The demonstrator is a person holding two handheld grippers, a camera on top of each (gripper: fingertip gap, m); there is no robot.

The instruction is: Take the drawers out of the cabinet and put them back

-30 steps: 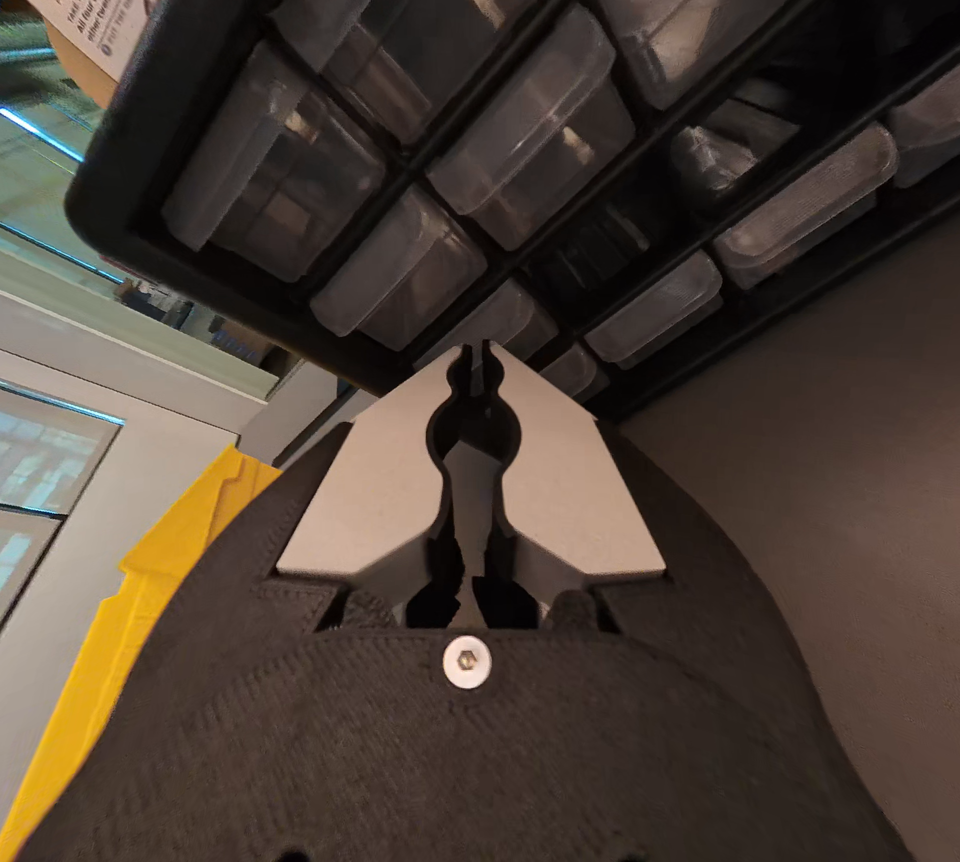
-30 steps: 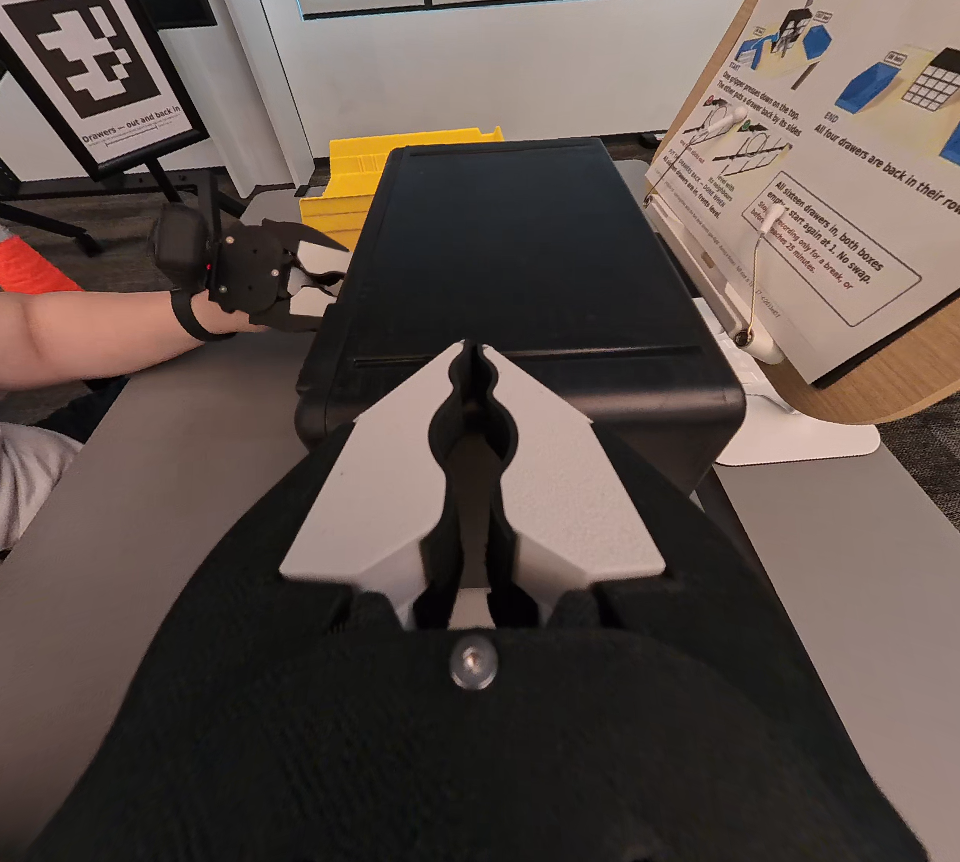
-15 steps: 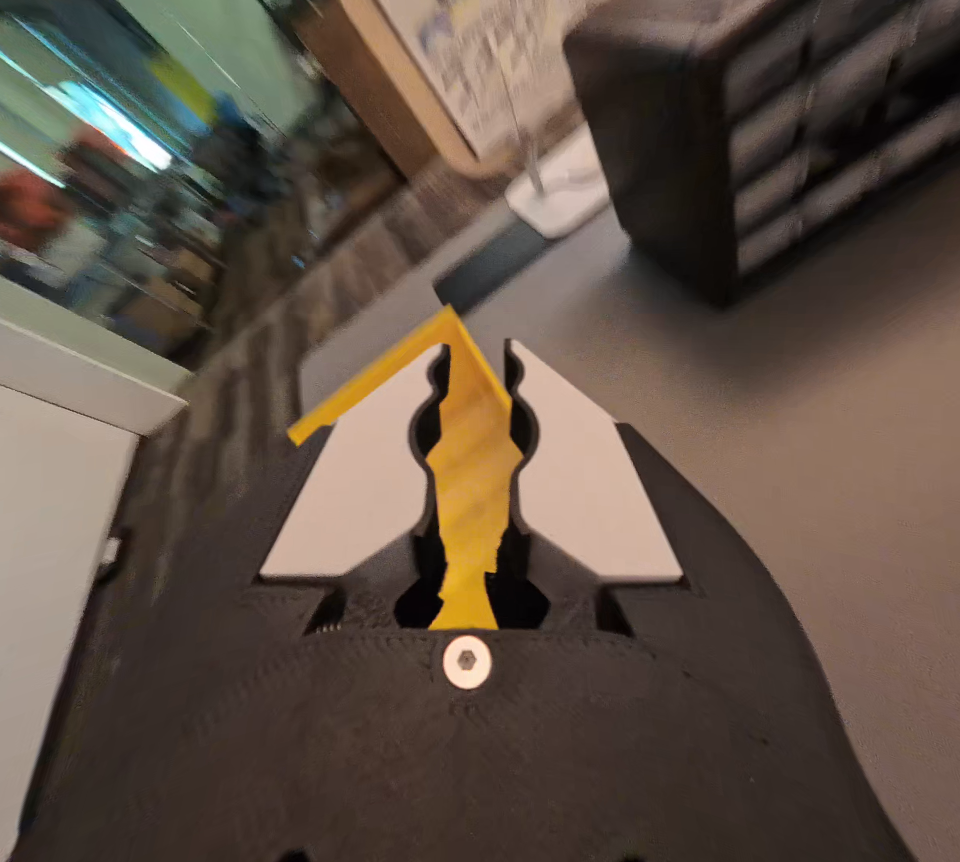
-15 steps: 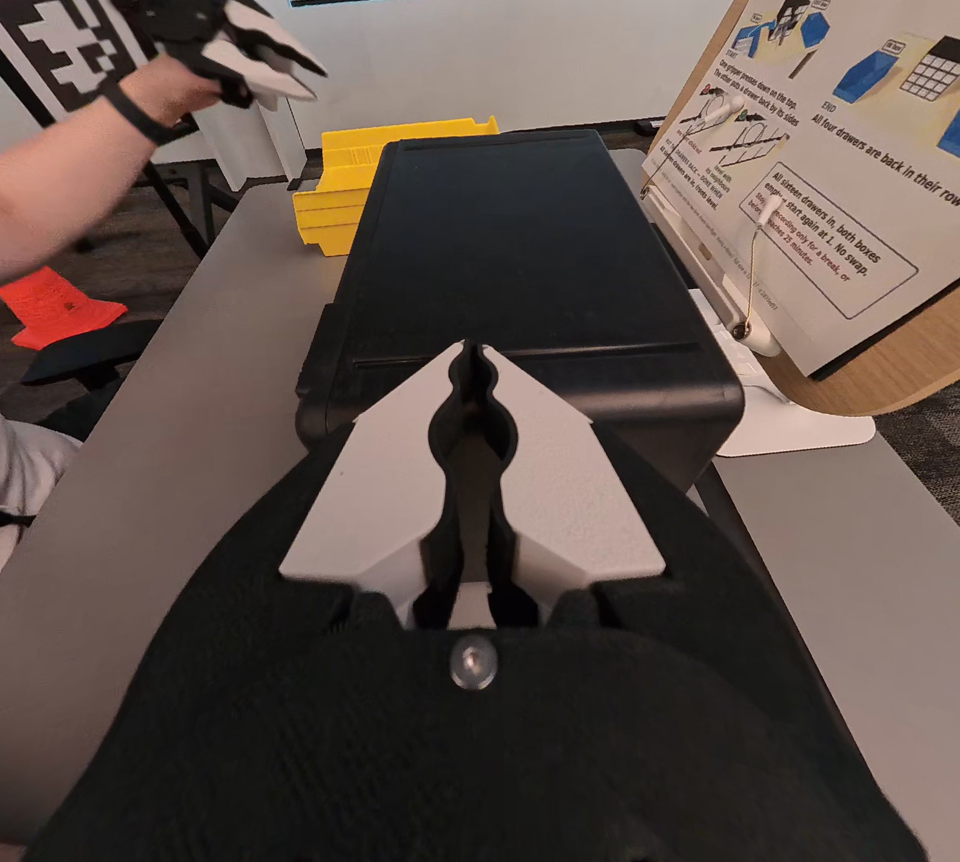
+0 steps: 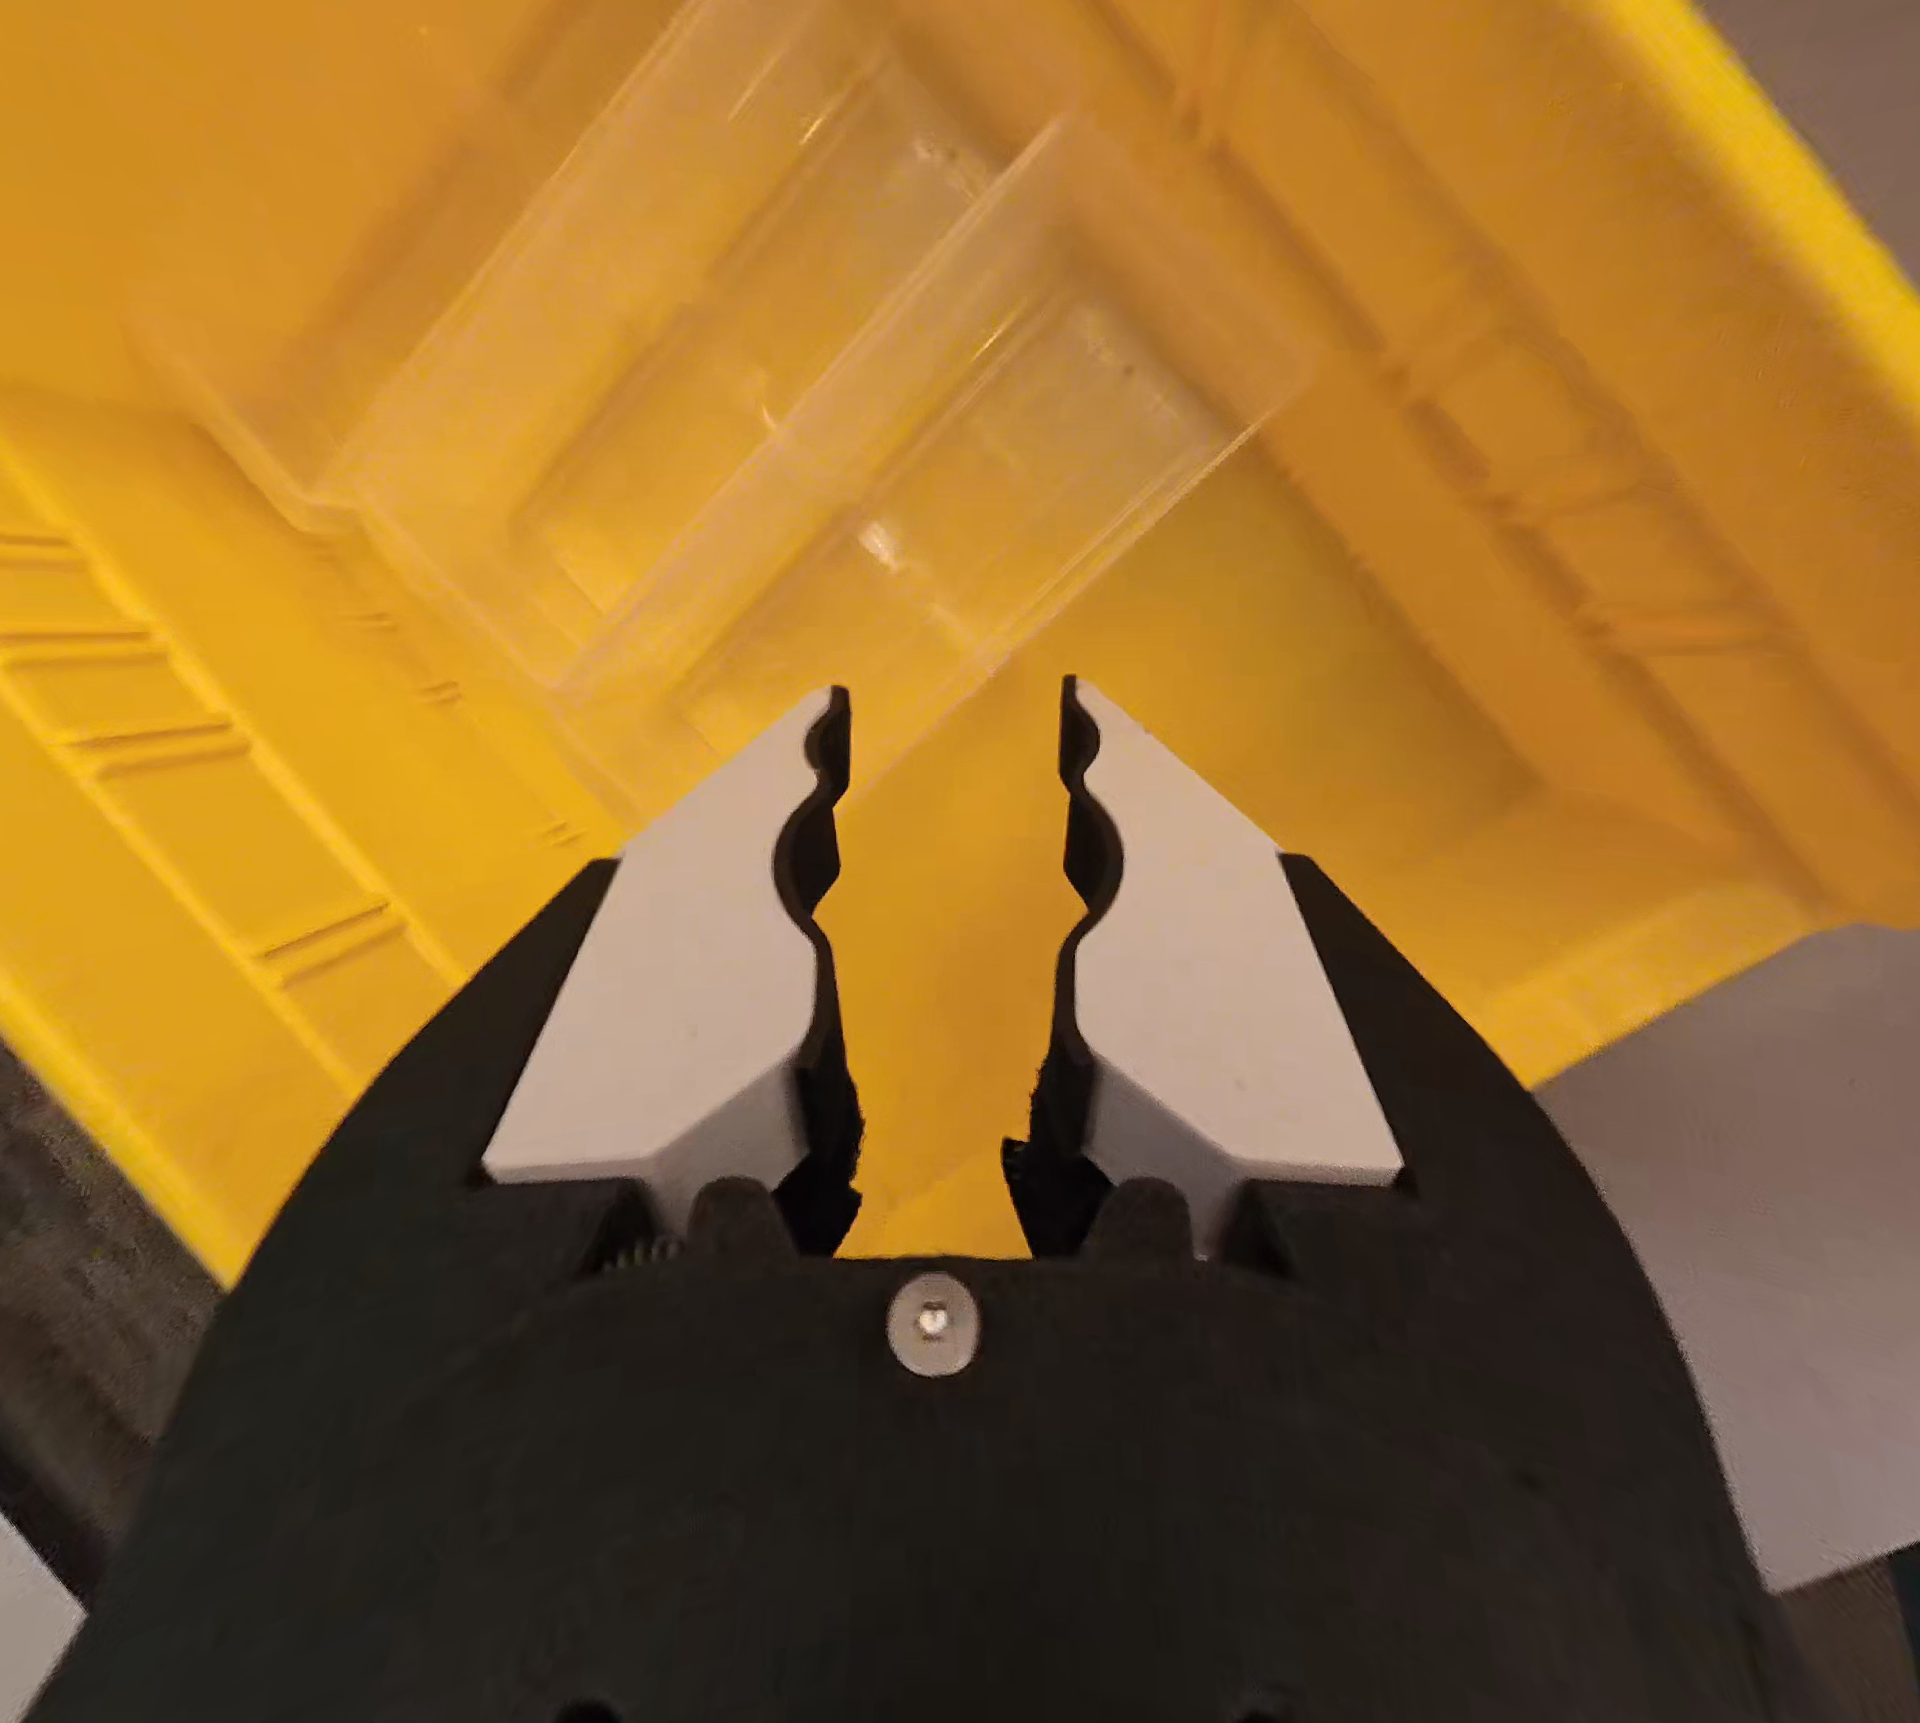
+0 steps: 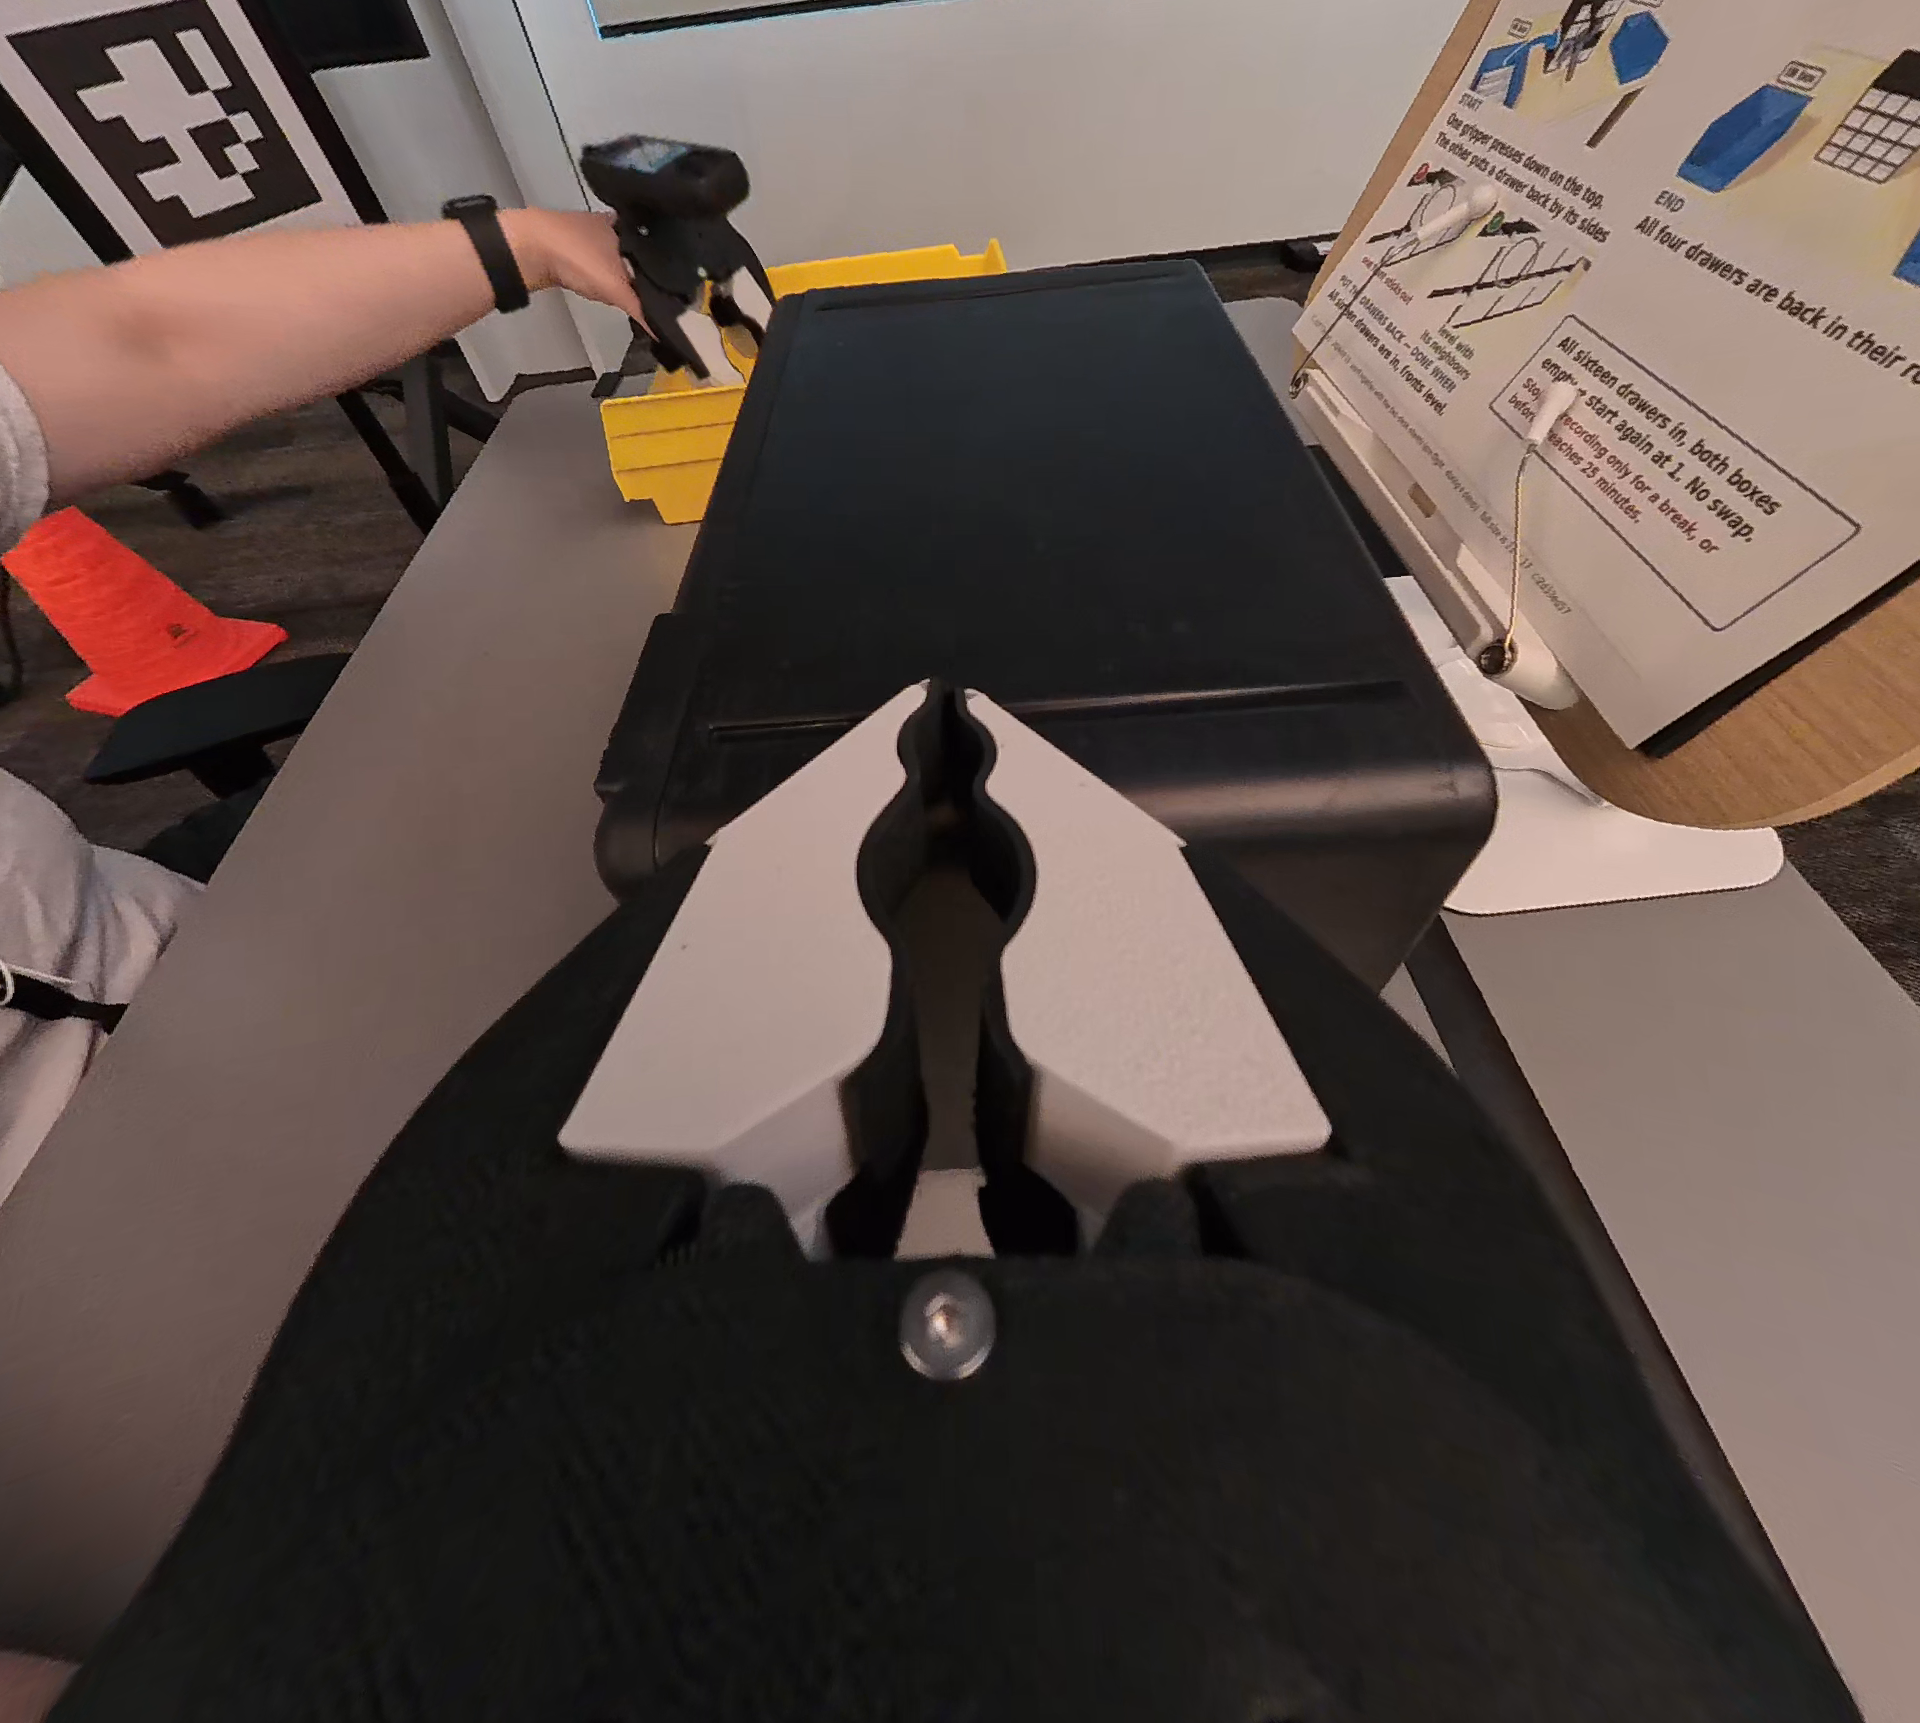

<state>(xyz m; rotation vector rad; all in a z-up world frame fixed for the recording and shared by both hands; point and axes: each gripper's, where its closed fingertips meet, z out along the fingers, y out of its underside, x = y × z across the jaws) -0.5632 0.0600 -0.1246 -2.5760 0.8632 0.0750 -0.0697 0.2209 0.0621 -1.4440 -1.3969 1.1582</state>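
In the left wrist view my left gripper (image 5: pixel 951 697) is open and empty, pointing down into a yellow bin (image 5: pixel 1558 323). Clear plastic drawers (image 5: pixel 790 385) lie side by side in the bin, just beyond my fingertips. In the right wrist view my right gripper (image 6: pixel 940 691) is shut and rests on the near top edge of the black cabinet (image 6: pixel 1039 478). The left gripper (image 6: pixel 717 323) shows there too, held by a hand over the yellow bin (image 6: pixel 665 442) at the cabinet's far left corner. The cabinet's drawer front is hidden from both views.
A grey table (image 6: pixel 416 790) bears the cabinet and bin. An instruction board (image 6: pixel 1662 271) on a white stand stands right of the cabinet. A marker sign (image 6: pixel 156 104) and an orange cone (image 6: pixel 125 613) are off the table at the left. A person's arm (image 6: pixel 260 333) reaches across. One gripper's finger ends stand about 55 cm off the other's.
My left gripper went from shut at the cabinet's drawer front, up and over to the yellow bin, and opened. The right gripper has stayed shut on the cabinet top.
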